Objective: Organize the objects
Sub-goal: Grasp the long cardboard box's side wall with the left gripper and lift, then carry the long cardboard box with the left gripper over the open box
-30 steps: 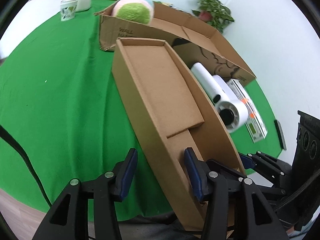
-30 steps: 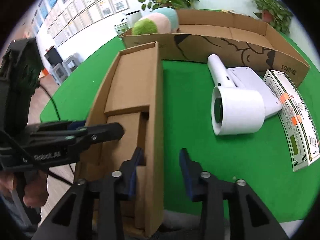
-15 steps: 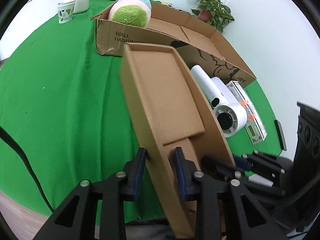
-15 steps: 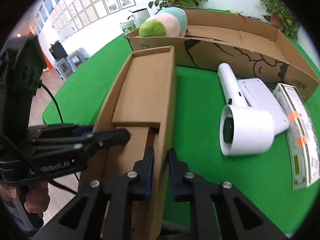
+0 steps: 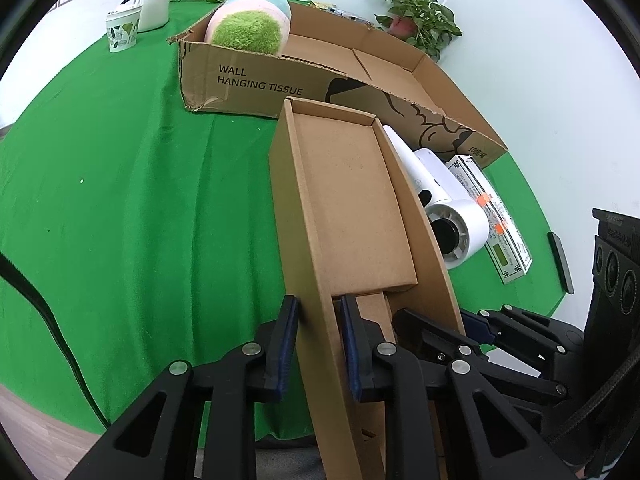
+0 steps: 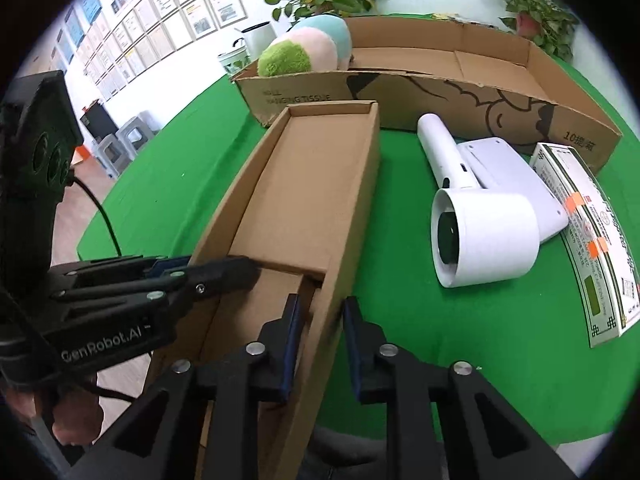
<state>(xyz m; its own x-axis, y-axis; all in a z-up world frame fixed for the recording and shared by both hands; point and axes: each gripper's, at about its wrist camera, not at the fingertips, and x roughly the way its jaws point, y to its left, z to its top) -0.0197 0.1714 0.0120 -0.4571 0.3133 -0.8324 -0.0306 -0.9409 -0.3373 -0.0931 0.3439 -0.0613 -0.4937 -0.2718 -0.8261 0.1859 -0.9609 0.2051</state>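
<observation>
A long open brown cardboard tray is held lifted above the green table. My left gripper is shut on its left side wall near the near end. My right gripper is shut on its right side wall. Each gripper shows in the other's view, the right gripper and the left gripper. A white hair dryer lies on the table to the right of the tray, on a white flat device.
A big open carton marked WALL HANGING TISSUE stands behind, with a plush ball in its left end. A white printed box lies at right. A cup and potted plants stand at the back.
Both grippers have closed from open onto the tray's side walls. The tray has lifted and swung a little to the right, toward the carton.
</observation>
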